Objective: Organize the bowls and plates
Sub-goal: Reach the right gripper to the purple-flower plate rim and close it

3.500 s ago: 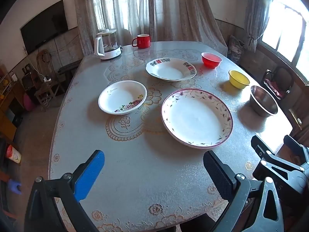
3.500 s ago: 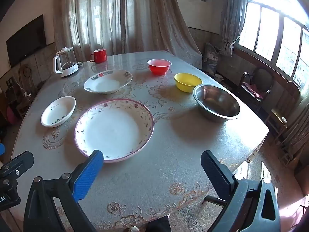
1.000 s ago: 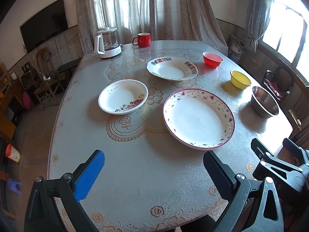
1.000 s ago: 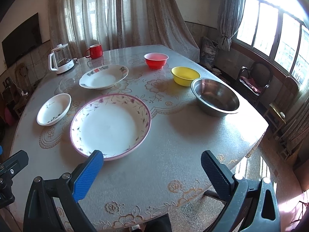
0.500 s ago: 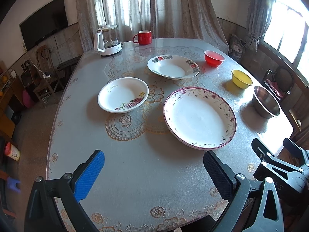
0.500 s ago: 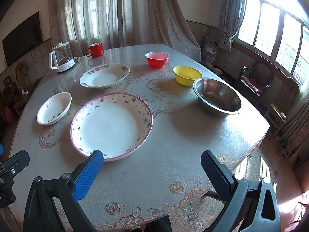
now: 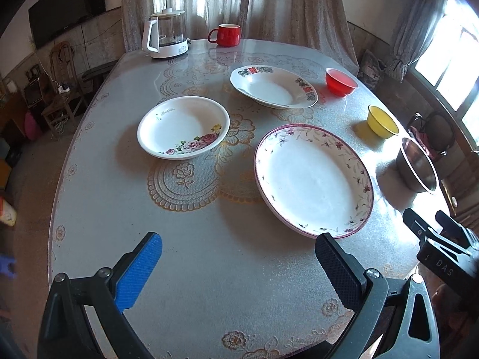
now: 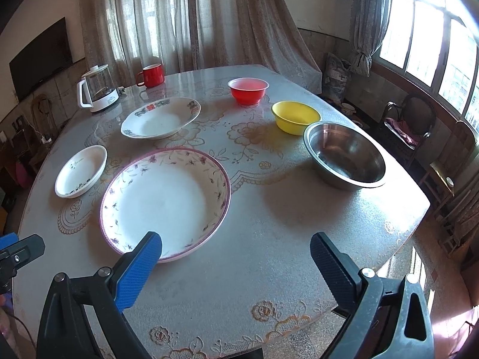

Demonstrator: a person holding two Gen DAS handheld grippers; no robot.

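A large purple-rimmed plate (image 7: 312, 179) (image 8: 166, 202) lies nearest on the table. Beyond it sit a small rose-patterned plate (image 7: 183, 127) (image 8: 80, 171) at the left and a deep plate with red and green marks (image 7: 273, 86) (image 8: 160, 117) farther back. A red bowl (image 7: 340, 81) (image 8: 248, 90), a yellow bowl (image 7: 382, 124) (image 8: 295, 117) and a steel bowl (image 7: 416, 169) (image 8: 345, 155) line the right side. My left gripper (image 7: 238, 264) hangs open over the table's near edge. My right gripper (image 8: 235, 264) is open too, its blue finger over the large plate's near rim.
A glass kettle (image 7: 165, 34) (image 8: 97, 92) and a red mug (image 7: 226, 35) (image 8: 151, 75) stand at the table's (image 7: 209, 254) far end. Chairs (image 8: 410, 125) stand by the windows on the right. Curtains hang behind the table.
Both grippers have drifted slightly forward over the table; the dishes appear a little closer. Nothing on the table has moved, and both grippers stay open.
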